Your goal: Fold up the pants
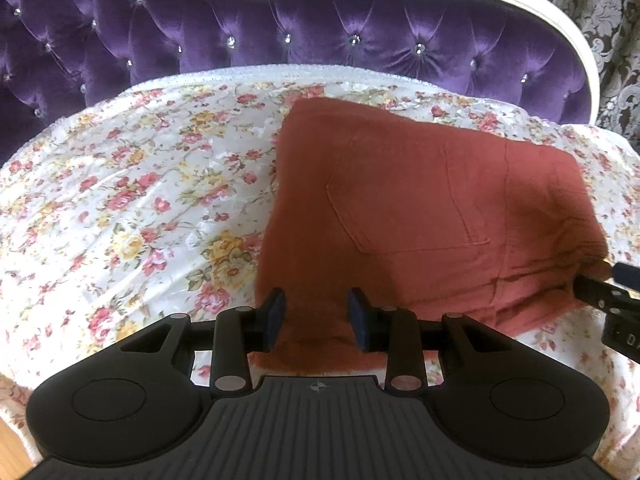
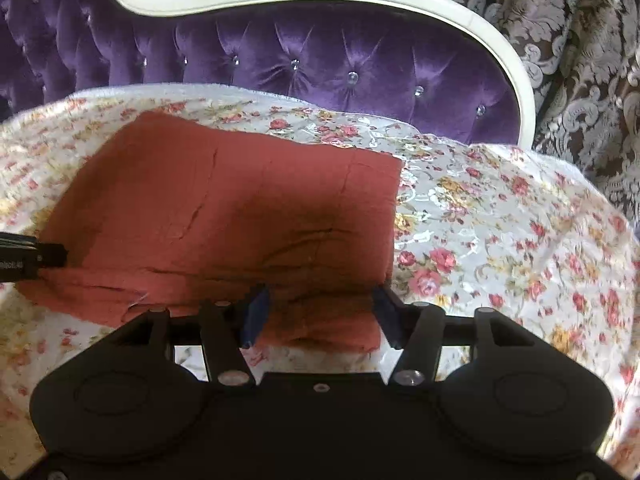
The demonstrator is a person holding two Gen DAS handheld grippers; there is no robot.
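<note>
Floral-covered bed (image 1: 132,184) — folded rust-red pants (image 1: 420,208) lie directly on it.

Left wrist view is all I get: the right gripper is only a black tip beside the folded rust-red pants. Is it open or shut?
Observer: Open. The right gripper has its blue-padded fingers spread wide over the near edge of the folded rust-red pants.
Operator: Which part of that edge?
Observer: The right end. Its right finger sits at the pants' near right corner.
Operator: Is the top layer flat there?
Observer: No. Dark creases run across it just ahead of the gripper.
</note>
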